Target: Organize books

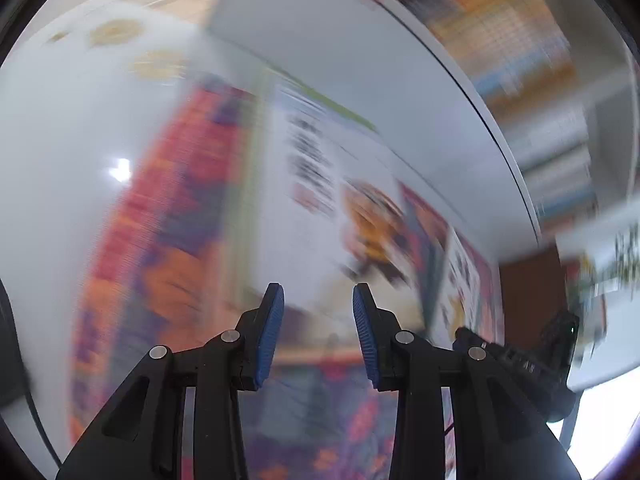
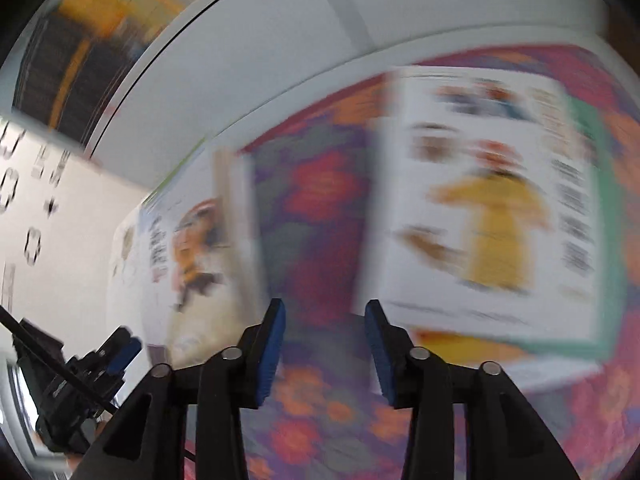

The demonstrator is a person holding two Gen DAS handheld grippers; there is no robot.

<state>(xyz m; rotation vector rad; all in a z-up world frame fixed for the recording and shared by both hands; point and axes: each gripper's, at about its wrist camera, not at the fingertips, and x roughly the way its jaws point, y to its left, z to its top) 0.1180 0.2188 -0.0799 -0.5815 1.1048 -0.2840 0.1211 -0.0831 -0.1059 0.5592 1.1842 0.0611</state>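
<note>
Ahead of right gripper (image 2: 324, 316), jaws apart, empty: book (image 2: 492, 200); left gripper (image 1: 318, 300) likewise.

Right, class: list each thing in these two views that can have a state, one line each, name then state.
left tool: jaws apart, nothing between them.
right tool: jaws apart, nothing between them.
tiger book: closed, lying flat, cover up.
yellow-coat book: closed, lying flat on the flowered cloth.
Both views are blurred by motion, so finer detail cannot be told.
</note>
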